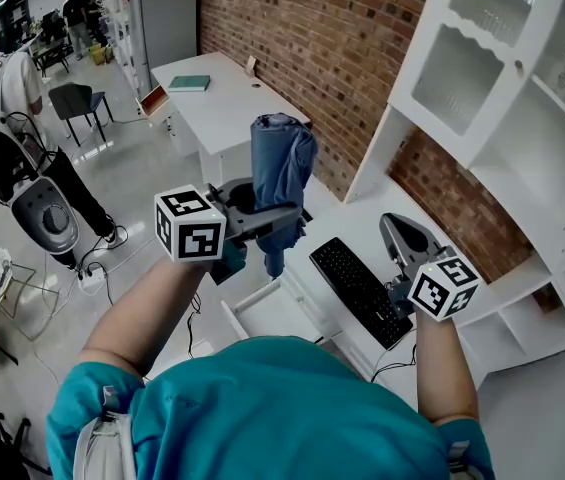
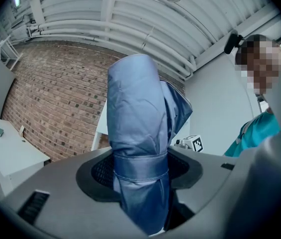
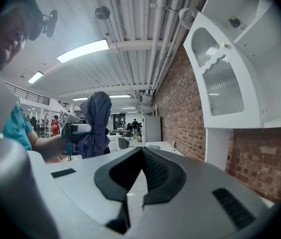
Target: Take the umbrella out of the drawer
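Brick-walled workroom, white desk [image 1: 354, 220] along the wall under a white cabinet [image 1: 482, 78].

Nearest the camera, the person's teal shoulders cover the near part of the open drawer [image 1: 272, 313], which is pulled out from under the desk's front edge; its contents cannot be assessed. A black keyboard [image 1: 360, 291] lies beside it along that front edge, its near end hidden behind the right gripper's marker cube.

Left gripper [image 1: 270, 218]: held level over the drawer's far end, fingers [image 2: 190, 171] clamped on the folded blue umbrella [image 1: 280, 173] at its strap. The umbrella stands upright in the air, wholly clear of the drawer. Its lower end runs out of the left gripper view; the handle cannot be made out.

Right gripper [image 1: 394, 226]: held above the keyboard, fingers [image 3: 165, 176] closed together with nothing between them.

Beyond, a second white desk [image 1: 222, 108] carries a green book [image 1: 190, 83] near its far corner. A person [image 1: 7, 108] stands at the room's far left, partly cut off.
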`<state>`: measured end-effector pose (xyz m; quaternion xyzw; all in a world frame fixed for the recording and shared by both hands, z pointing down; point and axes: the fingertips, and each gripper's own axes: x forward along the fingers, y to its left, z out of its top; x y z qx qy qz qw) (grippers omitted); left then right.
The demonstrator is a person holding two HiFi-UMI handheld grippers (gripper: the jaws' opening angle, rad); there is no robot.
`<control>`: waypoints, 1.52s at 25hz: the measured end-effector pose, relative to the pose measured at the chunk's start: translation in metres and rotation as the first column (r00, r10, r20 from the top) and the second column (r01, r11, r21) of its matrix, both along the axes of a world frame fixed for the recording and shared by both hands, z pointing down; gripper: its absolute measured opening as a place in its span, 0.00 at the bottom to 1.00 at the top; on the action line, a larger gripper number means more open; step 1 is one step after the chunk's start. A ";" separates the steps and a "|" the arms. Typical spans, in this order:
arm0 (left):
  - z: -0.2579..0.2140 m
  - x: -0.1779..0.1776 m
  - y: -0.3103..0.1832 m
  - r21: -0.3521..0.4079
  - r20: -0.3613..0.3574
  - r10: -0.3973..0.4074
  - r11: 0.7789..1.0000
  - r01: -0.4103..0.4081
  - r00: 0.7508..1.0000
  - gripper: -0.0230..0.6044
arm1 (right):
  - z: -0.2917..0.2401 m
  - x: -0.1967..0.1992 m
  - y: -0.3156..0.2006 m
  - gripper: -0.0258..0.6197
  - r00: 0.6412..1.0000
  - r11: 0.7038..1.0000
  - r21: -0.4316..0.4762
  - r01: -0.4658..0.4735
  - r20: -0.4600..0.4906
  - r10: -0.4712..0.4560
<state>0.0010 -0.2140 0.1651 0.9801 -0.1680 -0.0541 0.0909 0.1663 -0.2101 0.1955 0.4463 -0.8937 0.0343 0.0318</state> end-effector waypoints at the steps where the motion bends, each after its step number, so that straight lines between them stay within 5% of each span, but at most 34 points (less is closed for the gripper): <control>1: 0.000 0.000 0.000 0.001 0.003 0.000 1.000 0.000 1.000 0.44 | 0.000 0.000 0.000 0.07 1.000 1.000 0.001 0.000 -0.001 0.000; 38: 0.004 0.006 0.003 0.007 0.029 0.020 1.000 -0.020 0.999 0.44 | 0.005 -0.005 -0.003 0.07 0.998 1.000 -0.004 0.014 -0.060 -0.014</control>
